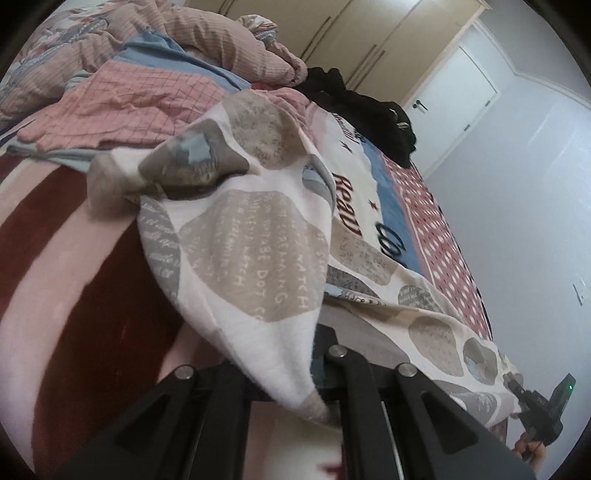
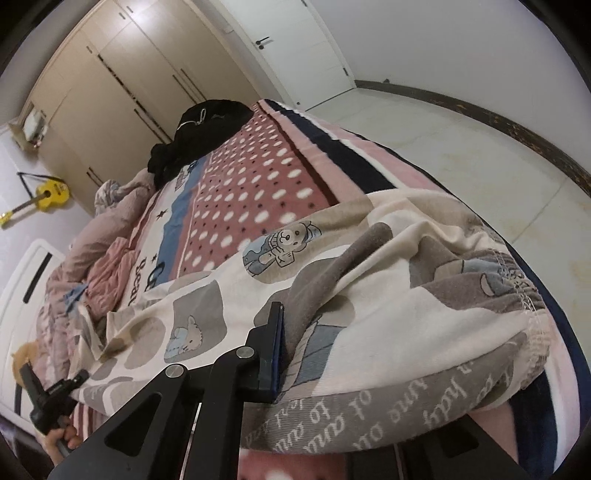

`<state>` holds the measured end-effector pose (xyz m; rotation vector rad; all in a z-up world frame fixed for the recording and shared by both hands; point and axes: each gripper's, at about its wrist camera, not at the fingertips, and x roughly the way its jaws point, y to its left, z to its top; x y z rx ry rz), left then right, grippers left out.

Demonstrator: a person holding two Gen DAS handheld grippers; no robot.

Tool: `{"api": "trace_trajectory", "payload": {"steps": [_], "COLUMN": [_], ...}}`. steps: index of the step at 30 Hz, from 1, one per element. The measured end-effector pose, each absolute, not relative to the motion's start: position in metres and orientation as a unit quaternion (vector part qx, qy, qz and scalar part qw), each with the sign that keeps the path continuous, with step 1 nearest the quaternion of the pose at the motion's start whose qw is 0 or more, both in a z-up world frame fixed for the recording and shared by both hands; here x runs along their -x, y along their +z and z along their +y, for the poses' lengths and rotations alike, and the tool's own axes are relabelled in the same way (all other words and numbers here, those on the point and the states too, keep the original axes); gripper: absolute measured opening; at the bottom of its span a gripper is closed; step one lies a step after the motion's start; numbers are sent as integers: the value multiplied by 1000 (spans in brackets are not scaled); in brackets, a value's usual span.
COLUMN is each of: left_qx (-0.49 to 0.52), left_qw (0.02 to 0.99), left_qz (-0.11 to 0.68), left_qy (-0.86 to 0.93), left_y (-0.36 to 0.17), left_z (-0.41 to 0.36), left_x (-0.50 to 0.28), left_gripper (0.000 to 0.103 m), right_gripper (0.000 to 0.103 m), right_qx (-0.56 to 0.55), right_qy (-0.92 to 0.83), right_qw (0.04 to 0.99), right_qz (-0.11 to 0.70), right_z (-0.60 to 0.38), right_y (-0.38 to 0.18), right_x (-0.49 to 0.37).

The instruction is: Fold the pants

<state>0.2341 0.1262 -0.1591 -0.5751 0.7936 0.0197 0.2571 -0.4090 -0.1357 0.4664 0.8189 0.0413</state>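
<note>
The pants (image 1: 255, 251) are cream fleece with grey and beige patches, lettering and teddy bears, lying across the bed. My left gripper (image 1: 321, 373) is shut on a leg-end fold and holds it lifted off the blanket. In the right wrist view the pants (image 2: 388, 295) bunch over my right gripper (image 2: 291, 343), which is shut on the fabric near the elastic waistband (image 2: 532, 306); only its left finger (image 2: 271, 350) shows. The right gripper also shows at the left wrist view's lower right edge (image 1: 517, 387). The left gripper shows at the right wrist view's lower left (image 2: 83, 376).
A striped pink, maroon and polka-dot blanket (image 2: 266, 184) covers the bed. A pink checked garment (image 1: 122, 107) and rumpled duvet (image 1: 207, 33) lie at the head end. Black clothes (image 2: 207, 125) sit at the far corner. Wardrobes (image 2: 122, 77), a door, a yellow guitar (image 2: 50, 194) and tiled floor (image 2: 480, 155) surround it.
</note>
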Motion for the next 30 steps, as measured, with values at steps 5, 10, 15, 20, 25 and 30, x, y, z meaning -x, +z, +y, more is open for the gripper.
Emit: {"api": "trace_trajectory", "payload": {"steps": [5,10,15,20,25,30], "left_qx": [247,247,238,298,348,383], "left_qw": [884,873,885,846,834,828], "left_qz": [397,415,399,442,424,406], "left_qy": [-24,-62,-27,-12,-57,-54], "left_y": [-156,-155,-152,-181,-193,-195], "left_z": [99,88,111,142,144,145], "left_x": [-207,-193,-183,-192,-200,-222], "left_gripper": [5,23,70,72,90,90], "right_gripper": [5,5,5,5,5,5], "right_qx": [-219,-202,-204,-198,-190,-190], "right_qy": [-5,-47,-86,-111,-138,-161], "right_qw": [897,903,906,906,910,909], "right_qz": [384,376,361,357,341,334], "right_z": [-428,-453,-476,-489,-497,-510], "right_y": [-129,-123,-119,-121,-116,-113], "right_x": [-230,-217,-210,-209,-211,-210]}}
